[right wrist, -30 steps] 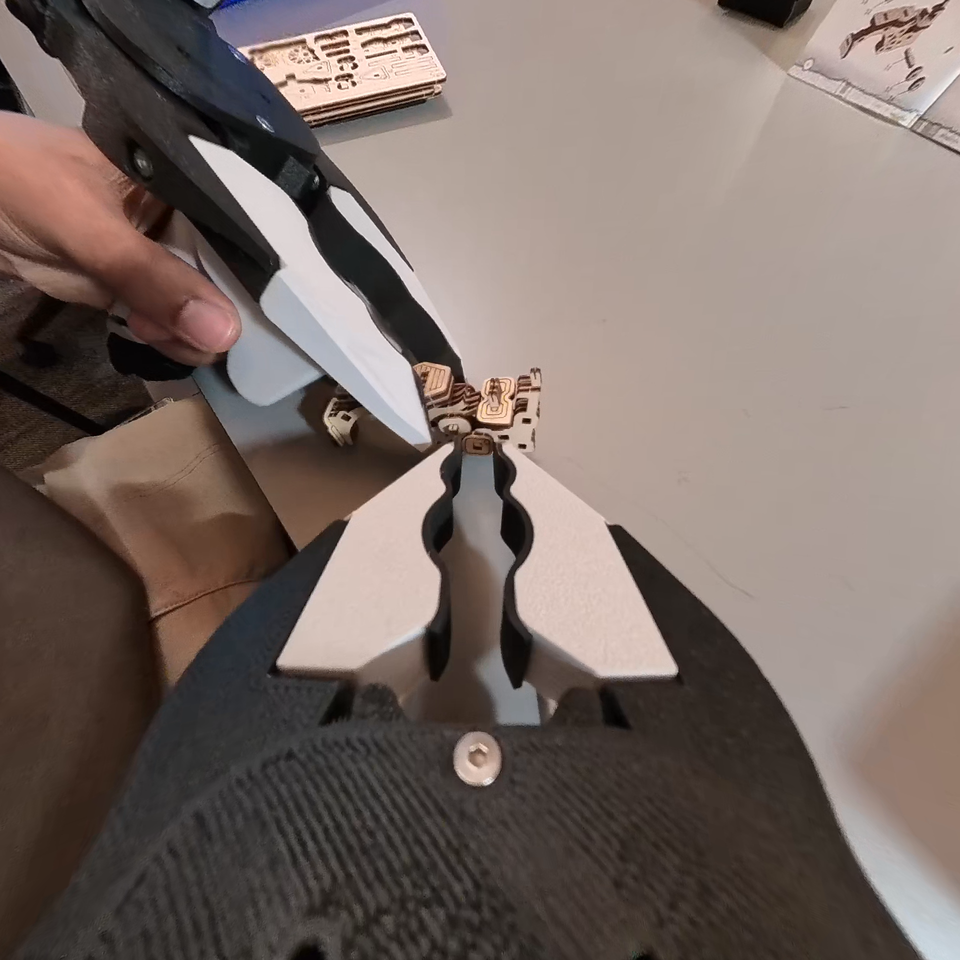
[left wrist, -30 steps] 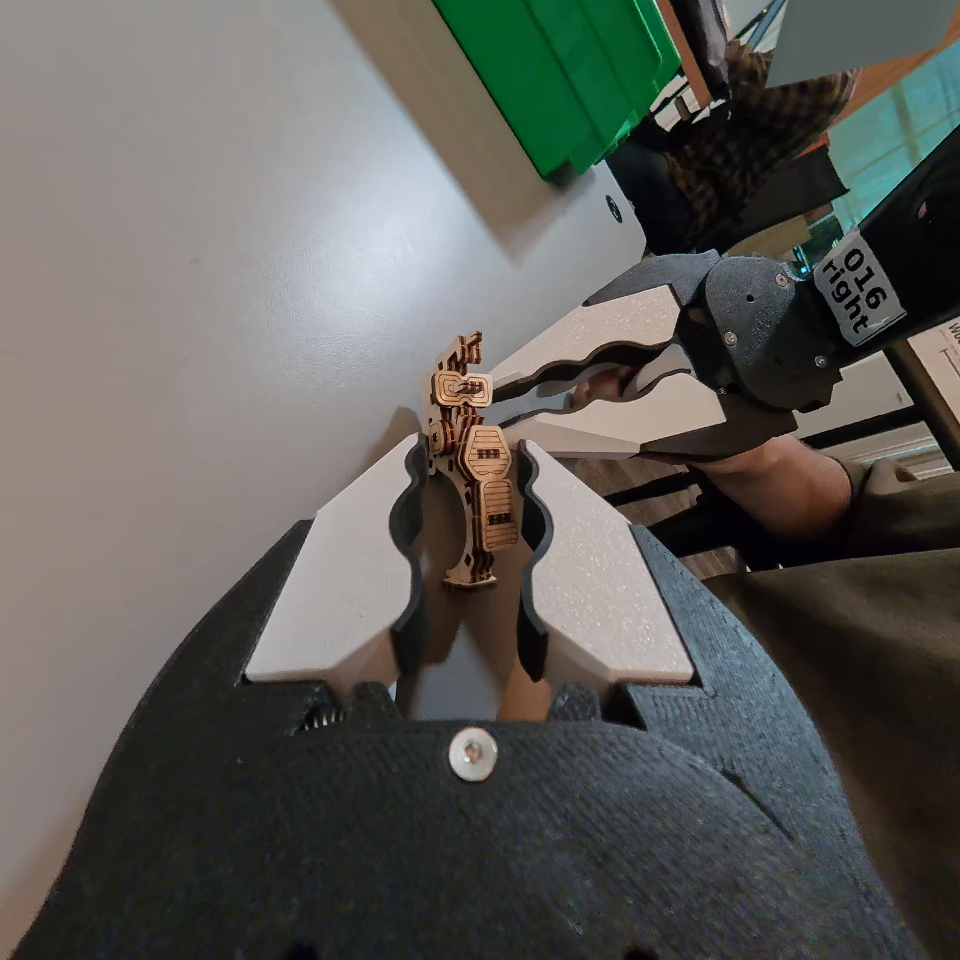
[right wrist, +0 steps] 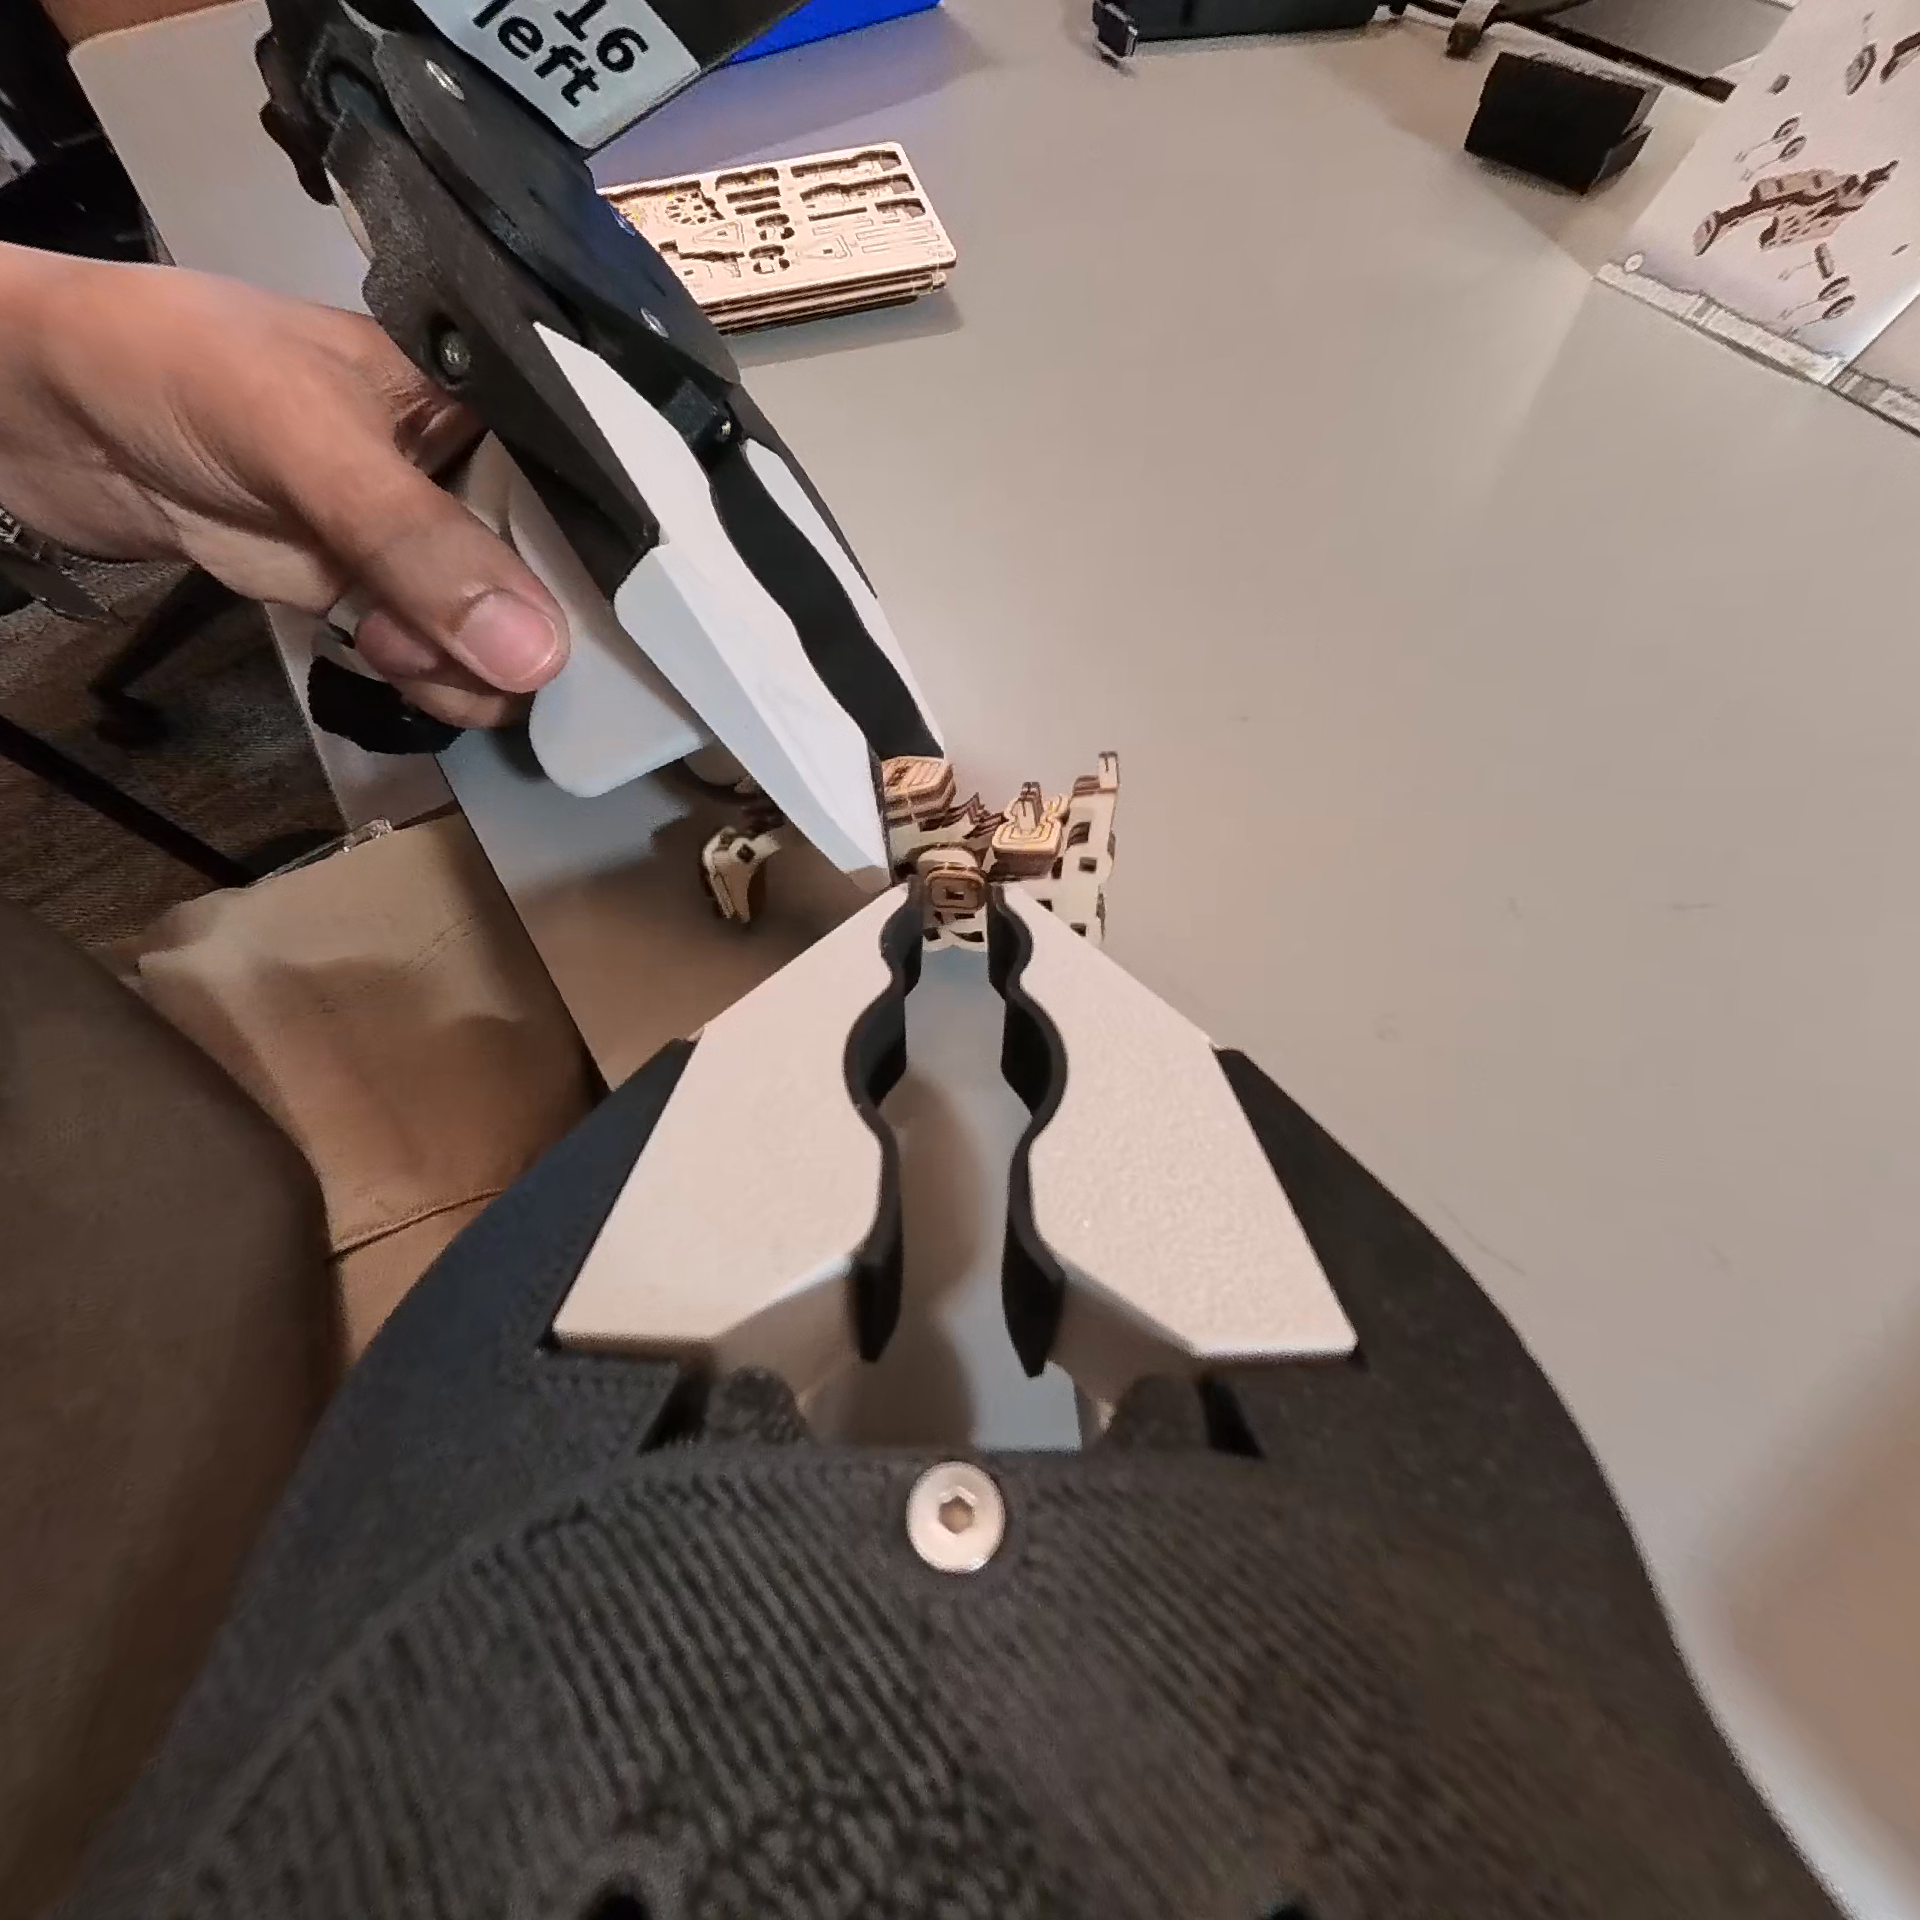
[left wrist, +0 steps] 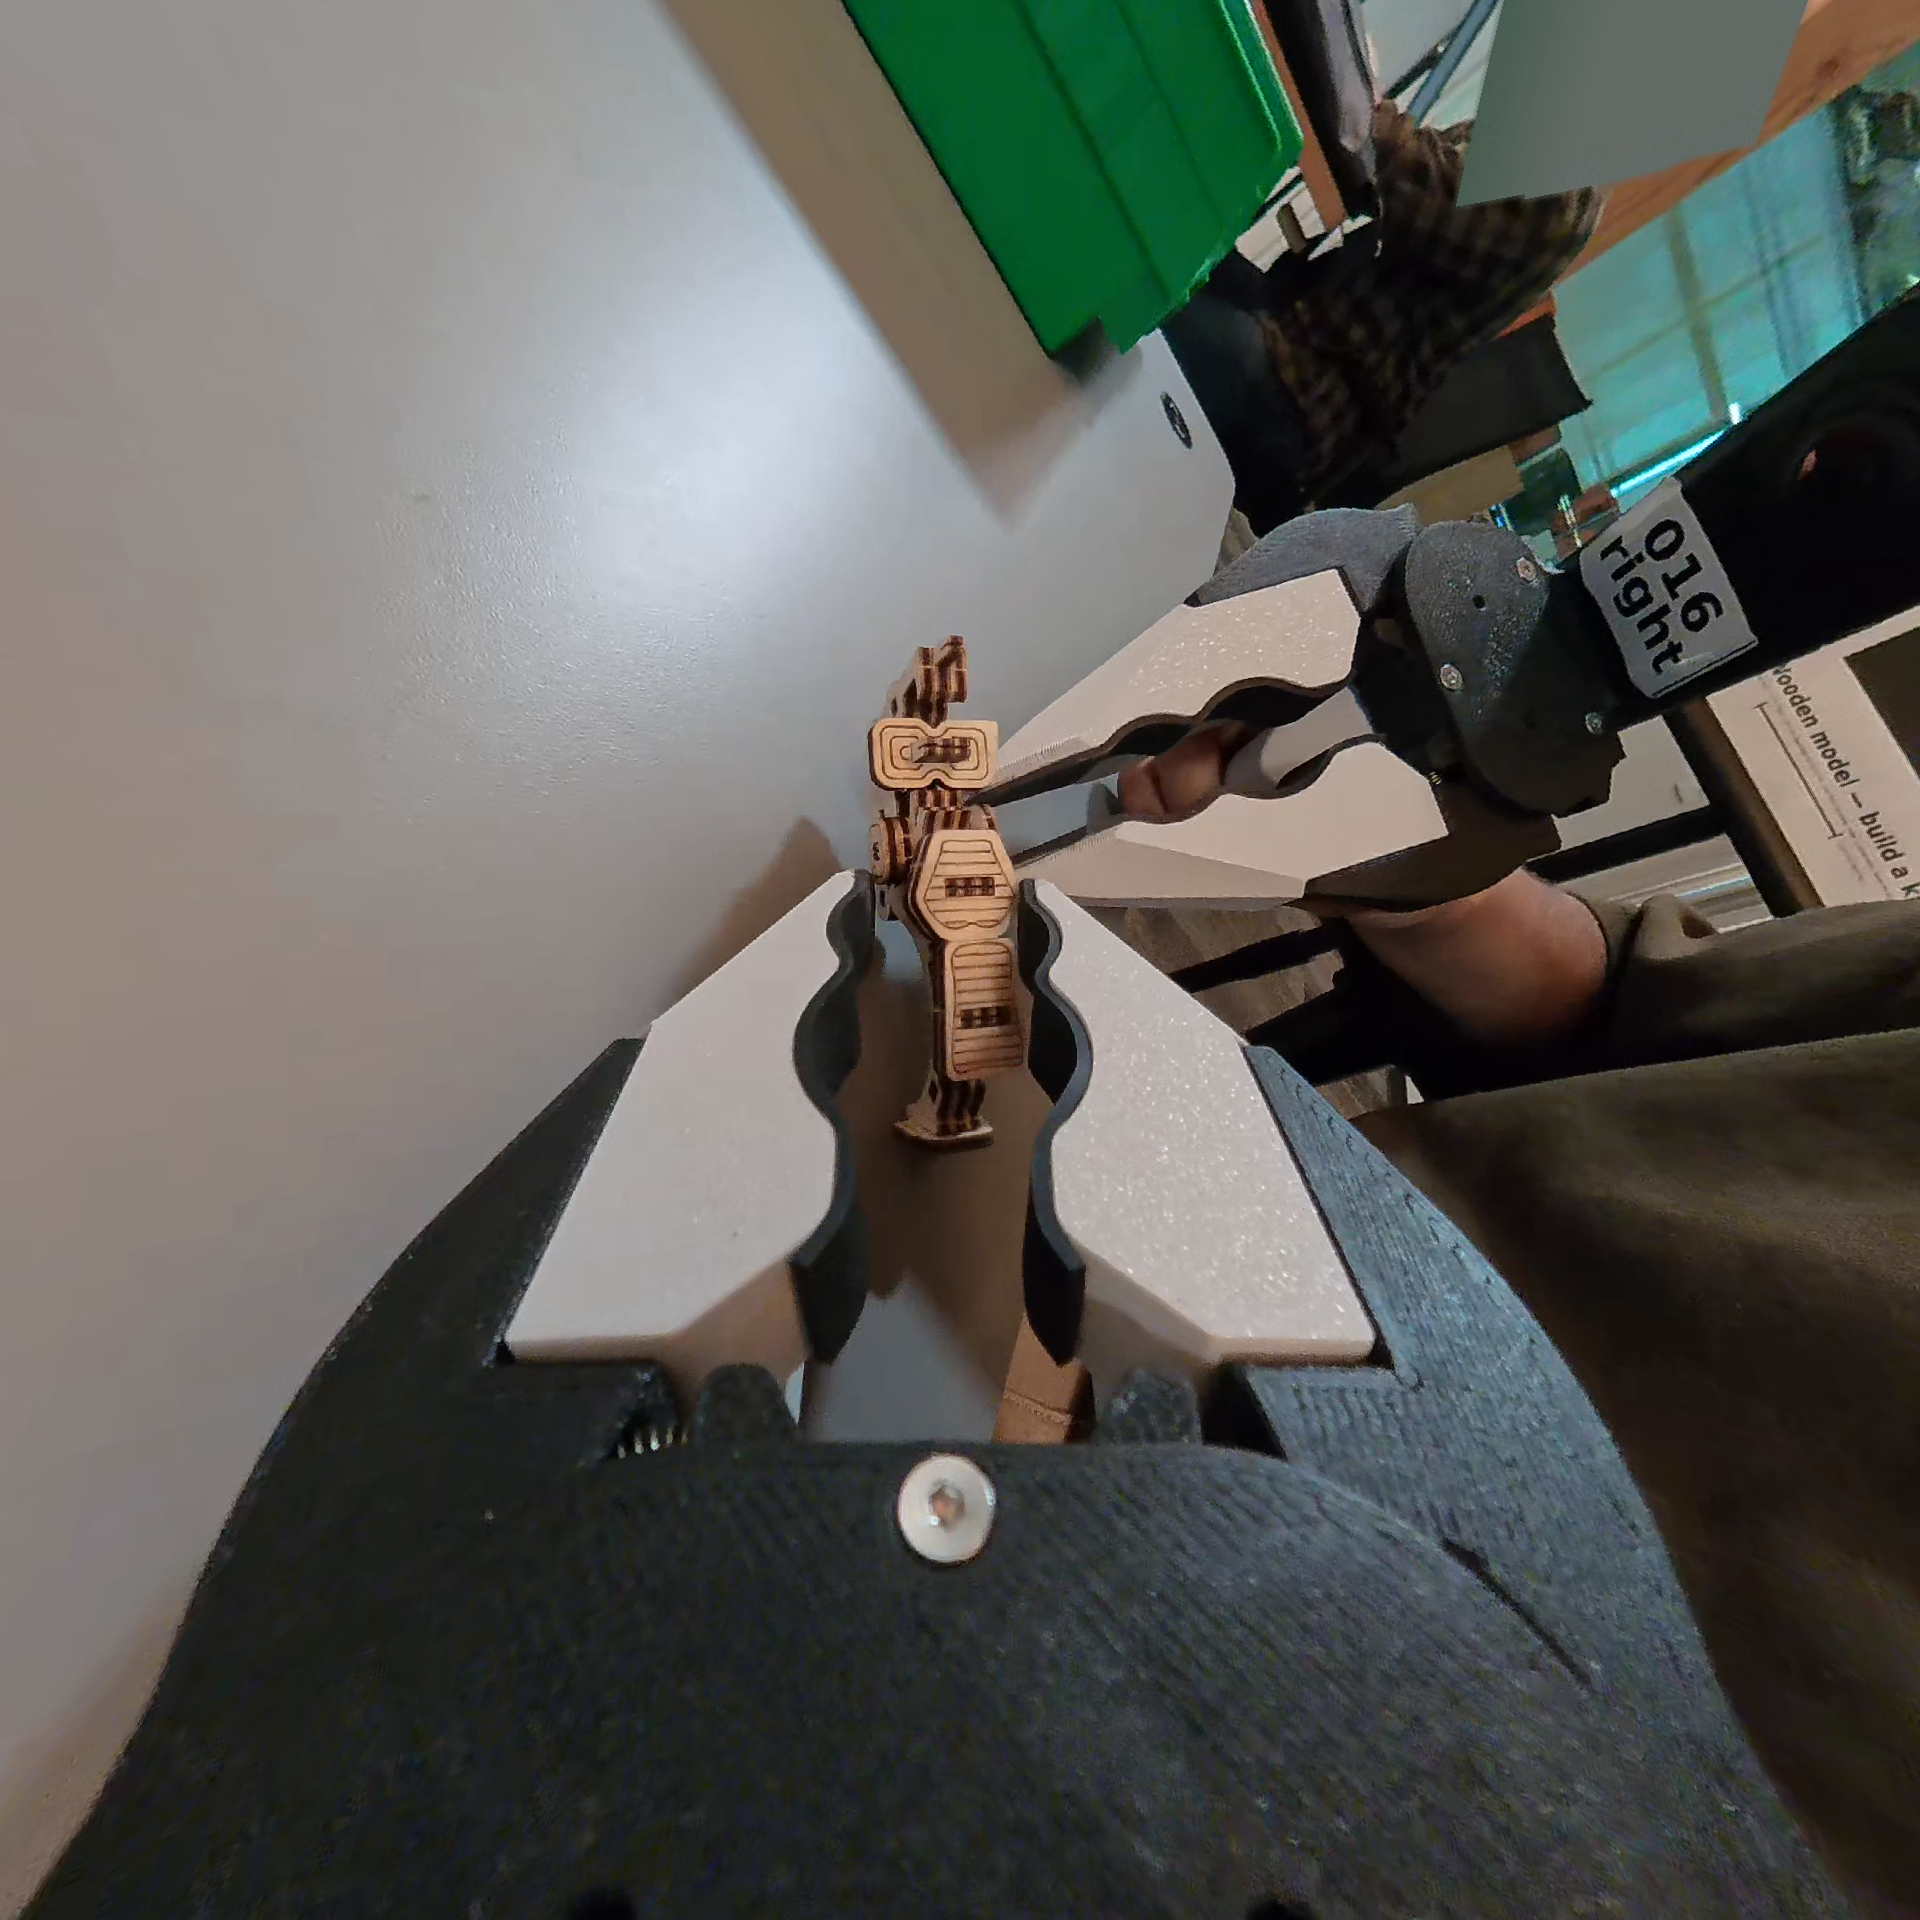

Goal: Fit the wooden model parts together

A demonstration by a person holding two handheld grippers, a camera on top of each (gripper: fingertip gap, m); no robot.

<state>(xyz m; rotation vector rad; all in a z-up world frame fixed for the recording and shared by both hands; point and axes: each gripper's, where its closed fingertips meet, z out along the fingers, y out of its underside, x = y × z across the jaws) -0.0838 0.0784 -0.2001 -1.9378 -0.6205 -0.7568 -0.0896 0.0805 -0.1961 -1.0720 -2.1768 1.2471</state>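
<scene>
1. The left gripper (left wrist: pixel 945 894) fills the lower half of the left wrist view, its white fingers with wavy black pads pinching the small laser-cut wooden model (left wrist: pixel 951 914) at their tips; the model's leg hangs down between the fingers.
2. The right gripper (right wrist: pixel 951 899) sits low and centre in the right wrist view, its jaws pressed onto a small wooden part at the near edge of the same model (right wrist: pixel 997 842) (the two grippers meet there, tips almost touching).
3. A hand (right wrist: pixel 260 499) at the left of the right wrist view grips the left gripper's handle, thumb on the white finger.
4. The model is held just above the near edge of a plain pale grey table (right wrist: pixel 1351 675).
5. At the upper left of centre in the right wrist view lies a flat stack of light wooden part sheets (right wrist: pixel 790 234) with cut-out shapes, well apart from the model.
6. A white instruction sheet (right wrist: pixel 1787 218) with drawings lies at the upper right, a black block (right wrist: pixel 1558 114) beside it.
7. In the left wrist view, a green plastic bin (left wrist: pixel 1081 156) stands at the top centre of the frame; its contents cannot be seen.
</scene>
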